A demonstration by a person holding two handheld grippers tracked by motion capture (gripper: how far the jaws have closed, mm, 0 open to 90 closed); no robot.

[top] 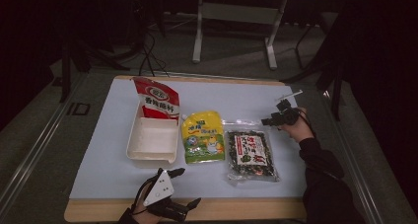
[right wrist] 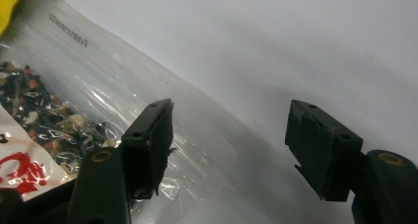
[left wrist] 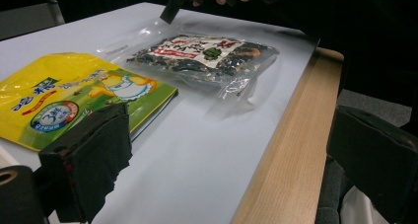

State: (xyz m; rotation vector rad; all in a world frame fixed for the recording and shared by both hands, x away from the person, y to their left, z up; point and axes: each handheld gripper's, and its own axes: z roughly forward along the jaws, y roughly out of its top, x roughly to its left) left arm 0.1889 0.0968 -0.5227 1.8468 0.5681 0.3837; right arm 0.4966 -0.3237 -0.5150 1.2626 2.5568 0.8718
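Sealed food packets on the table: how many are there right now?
3. The red and white packet stands at the far end of the white rectangular tray; the yellow and green pouch lies beside the tray; the clear plastic bag of dark dried mix lies by the right gripper.

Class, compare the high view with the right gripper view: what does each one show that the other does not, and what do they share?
High view alone: the white tray with a red packet leaning at its far end, the left gripper near the table's front edge, and the floor beyond.

Right gripper view alone: the clear bag's printed seal strip up close, with the open fingers over it, pressing nothing.

Shared: the clear bag of dark dried mix, the yellow pouch, the right gripper and the pale table.
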